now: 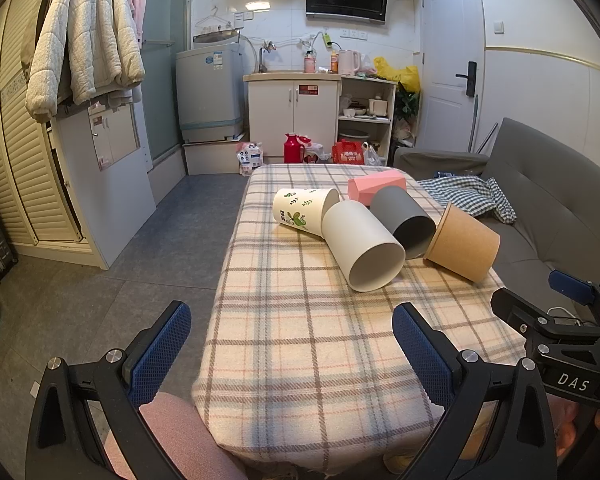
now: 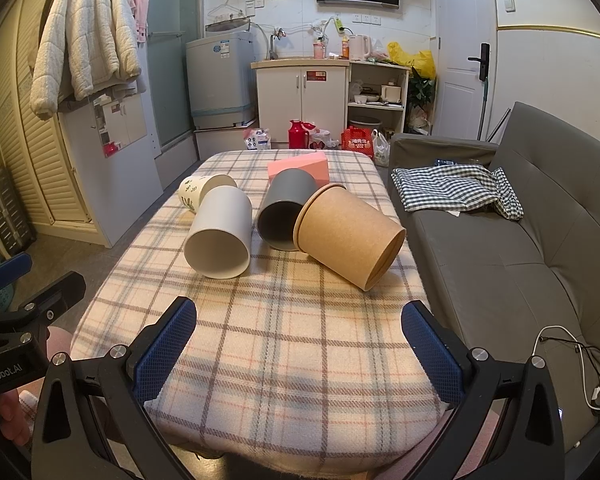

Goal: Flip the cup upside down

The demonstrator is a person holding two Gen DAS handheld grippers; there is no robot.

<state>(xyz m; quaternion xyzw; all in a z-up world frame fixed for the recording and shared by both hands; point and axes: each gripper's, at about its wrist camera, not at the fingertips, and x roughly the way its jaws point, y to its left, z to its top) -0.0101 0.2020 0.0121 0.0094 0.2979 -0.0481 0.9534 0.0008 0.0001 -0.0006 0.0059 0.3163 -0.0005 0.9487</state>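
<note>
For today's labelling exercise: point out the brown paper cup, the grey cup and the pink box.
brown paper cup (image 2: 346, 236), right wrist view, side wall.
grey cup (image 2: 288, 194), right wrist view, outer side.
pink box (image 1: 374, 185), left wrist view, front face.

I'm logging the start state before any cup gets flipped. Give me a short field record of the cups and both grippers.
surface: plaid-cloth table
cups on their sides: leaf-print white paper cup; plain white cylindrical cup; grey cylindrical cup; brown kraft paper cup
behind cups: pink box
left gripper: open, empty
right gripper: open, empty
cups flipped: none yet
</note>
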